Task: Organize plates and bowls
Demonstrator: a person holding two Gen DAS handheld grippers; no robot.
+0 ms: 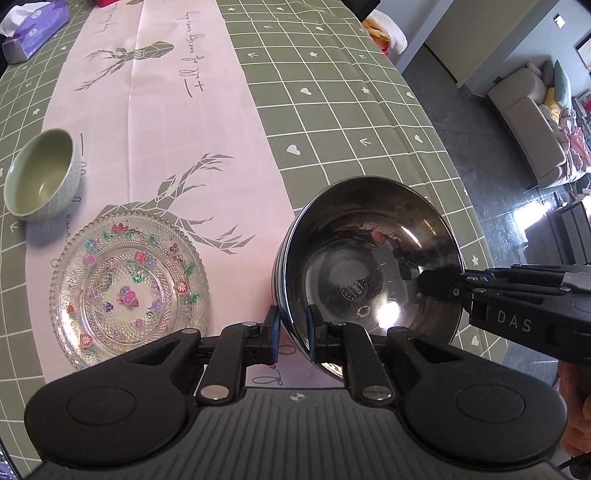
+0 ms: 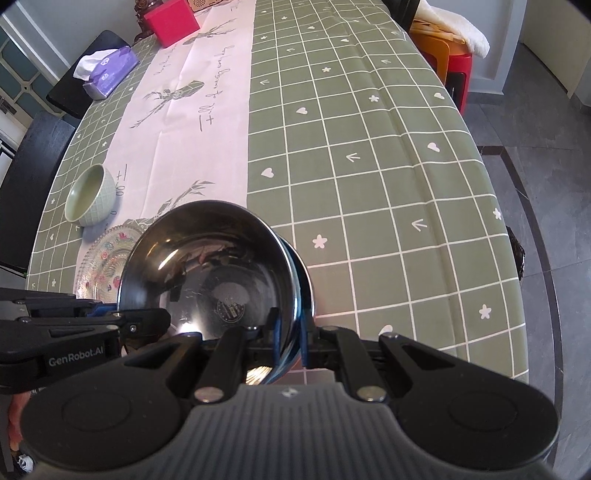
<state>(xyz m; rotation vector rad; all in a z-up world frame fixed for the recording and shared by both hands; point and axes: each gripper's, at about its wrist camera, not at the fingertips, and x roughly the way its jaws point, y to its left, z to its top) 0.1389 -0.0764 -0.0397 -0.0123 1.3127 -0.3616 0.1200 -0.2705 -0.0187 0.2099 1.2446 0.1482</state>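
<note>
A shiny steel bowl [image 1: 369, 266] [image 2: 210, 258] is held by its rim from two sides, over the seam between the pink runner and the green cloth. My left gripper [image 1: 293, 325] [image 2: 147, 321] is shut on its left rim, one blue pad inside the bowl and one outside. My right gripper [image 2: 290, 332] [image 1: 439, 284] is shut on the opposite rim. A clear glass plate [image 1: 129, 291] [image 2: 103, 266] painted with flowers lies on the runner just left of the bowl. Beyond the plate stands an empty pale green bowl [image 1: 42, 173] [image 2: 90, 195]. Whether the steel bowl touches the table is hidden.
A purple tissue box [image 1: 35, 26] [image 2: 107, 74] and a red box [image 2: 171, 22] sit at the table's far end. A black chair [image 2: 37, 147] stands on the left. The table's right edge [image 2: 491, 206] drops to a grey floor, with an orange-red stool [image 2: 450, 55] there.
</note>
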